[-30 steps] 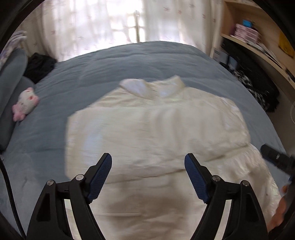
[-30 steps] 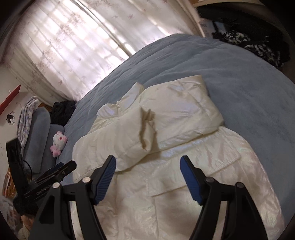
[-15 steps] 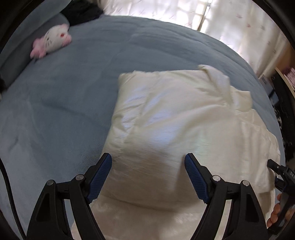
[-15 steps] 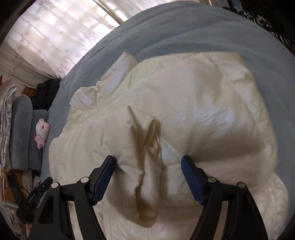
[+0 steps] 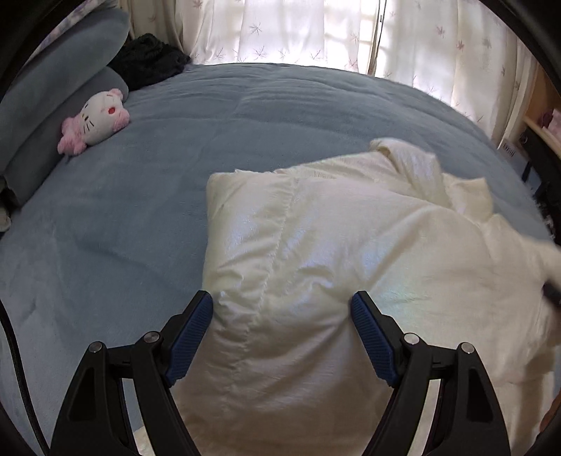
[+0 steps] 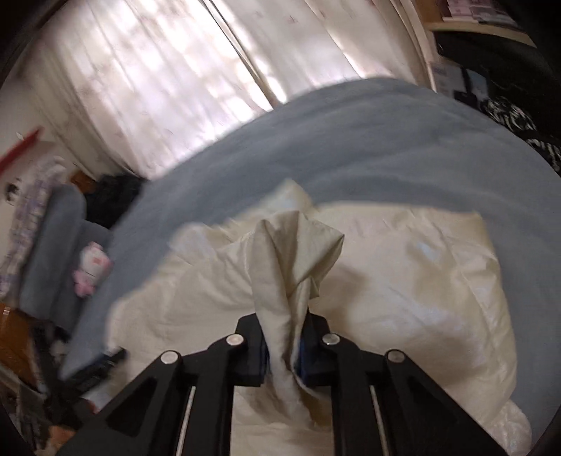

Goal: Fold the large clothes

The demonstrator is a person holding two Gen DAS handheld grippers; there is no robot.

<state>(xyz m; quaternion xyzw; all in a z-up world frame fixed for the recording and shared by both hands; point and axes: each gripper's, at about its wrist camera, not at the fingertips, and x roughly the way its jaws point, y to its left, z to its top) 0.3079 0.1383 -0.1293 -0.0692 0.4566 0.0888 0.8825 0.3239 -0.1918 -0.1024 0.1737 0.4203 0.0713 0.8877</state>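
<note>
A large cream padded jacket [image 5: 333, 252] lies partly folded on the blue bed [image 5: 140, 217]. My left gripper [image 5: 282, 336] is open and empty, its blue pads either side of the jacket's left folded edge, low over it. My right gripper [image 6: 282, 354] is shut on a bunched sleeve [image 6: 291, 259] of the jacket [image 6: 420, 280] and holds it lifted above the garment. The right gripper's tip shows as a dark blur at the right edge of the left wrist view [image 5: 552, 291].
A white and pink plush toy [image 5: 93, 121] lies by grey pillows [image 5: 52, 94] at the bed's far left. Dark clothes [image 5: 149, 65] sit near the curtains [image 5: 315, 31]. Shelves and dark clutter [image 6: 508, 105] stand to the right of the bed.
My right gripper has closed on the bunched sleeve and lifted it. My left gripper has stayed open and swung so that more of the bed to the left shows.
</note>
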